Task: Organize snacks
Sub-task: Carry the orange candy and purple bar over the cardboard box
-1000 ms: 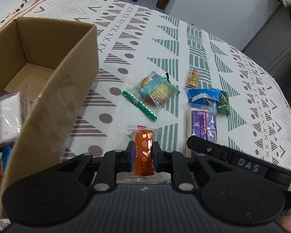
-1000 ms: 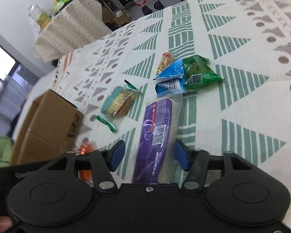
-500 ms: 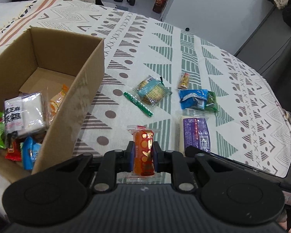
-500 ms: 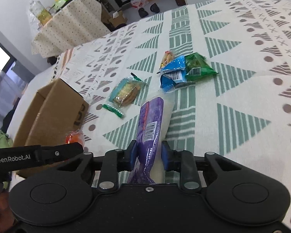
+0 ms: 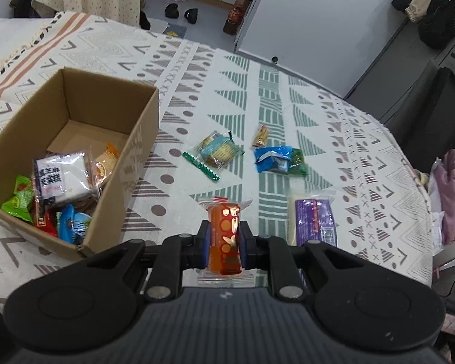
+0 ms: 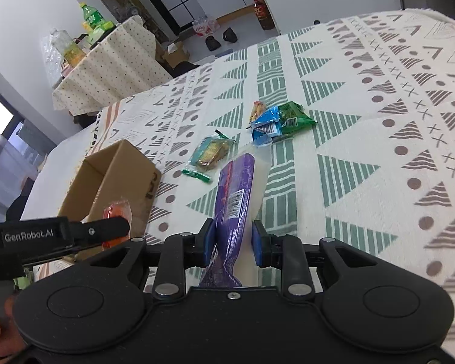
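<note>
My left gripper is shut on an orange snack packet and holds it above the patterned tablecloth, just right of the open cardboard box. Several snacks lie in the box's near end. My right gripper is shut on a long purple packet, lifted off the cloth with its far end pointing at the loose snacks. In the right wrist view the left gripper shows at the left, with the orange packet in front of the box.
Loose on the cloth lie a teal cracker pack, a green stick, a blue packet, a green packet and a small yellow candy. The table's edge curves at right, near a black chair.
My right gripper has shut on the purple packet and raised it off the cloth. My left gripper has risen with the orange packet, so the box's inside now shows.
</note>
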A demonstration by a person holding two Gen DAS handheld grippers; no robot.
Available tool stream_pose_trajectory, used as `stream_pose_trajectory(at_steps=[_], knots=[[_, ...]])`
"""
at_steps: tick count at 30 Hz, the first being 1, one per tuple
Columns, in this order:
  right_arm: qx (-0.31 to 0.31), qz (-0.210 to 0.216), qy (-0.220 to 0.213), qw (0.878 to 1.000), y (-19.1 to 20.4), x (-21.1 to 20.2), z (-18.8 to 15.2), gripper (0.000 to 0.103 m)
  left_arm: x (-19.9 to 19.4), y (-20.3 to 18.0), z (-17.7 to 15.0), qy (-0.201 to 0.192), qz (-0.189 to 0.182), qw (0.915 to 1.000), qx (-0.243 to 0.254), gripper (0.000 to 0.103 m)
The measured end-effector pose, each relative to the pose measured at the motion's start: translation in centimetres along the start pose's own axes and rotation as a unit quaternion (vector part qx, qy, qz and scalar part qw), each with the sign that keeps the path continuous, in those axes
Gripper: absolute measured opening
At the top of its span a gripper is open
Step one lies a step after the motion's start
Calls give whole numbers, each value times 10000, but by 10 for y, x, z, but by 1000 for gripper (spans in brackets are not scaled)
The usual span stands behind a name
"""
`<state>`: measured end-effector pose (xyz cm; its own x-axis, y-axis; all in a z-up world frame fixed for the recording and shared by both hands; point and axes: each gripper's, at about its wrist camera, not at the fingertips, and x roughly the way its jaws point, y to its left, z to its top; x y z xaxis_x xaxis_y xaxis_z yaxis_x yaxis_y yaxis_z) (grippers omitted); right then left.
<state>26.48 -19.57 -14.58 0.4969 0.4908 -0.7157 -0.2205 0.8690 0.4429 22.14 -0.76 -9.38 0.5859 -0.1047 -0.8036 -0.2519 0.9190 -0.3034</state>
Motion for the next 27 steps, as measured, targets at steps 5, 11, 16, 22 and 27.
stream_pose_trajectory(at_steps=[5, 11, 16, 22, 27], knots=[[88, -10, -196, 9998, 8, -20, -3, 23, -18, -1, 0, -104, -58, 9999, 20, 18], [84, 31, -383, 9992, 18, -37, -8, 18, -36, 1, -2, -208, -128, 9997, 67, 18], [148, 90, -519, 9985, 26, -49, -11, 18, -51, 4, -6, -304, -186, 9993, 78, 18], [104, 146, -718, 9973, 42, -64, -12, 18, -67, 13, -10, -371, -225, 9991, 33, 18], [51, 155, -819, 9965, 55, -72, -11, 18, -78, 19, -8, -447, -282, 9986, 5, 18]])
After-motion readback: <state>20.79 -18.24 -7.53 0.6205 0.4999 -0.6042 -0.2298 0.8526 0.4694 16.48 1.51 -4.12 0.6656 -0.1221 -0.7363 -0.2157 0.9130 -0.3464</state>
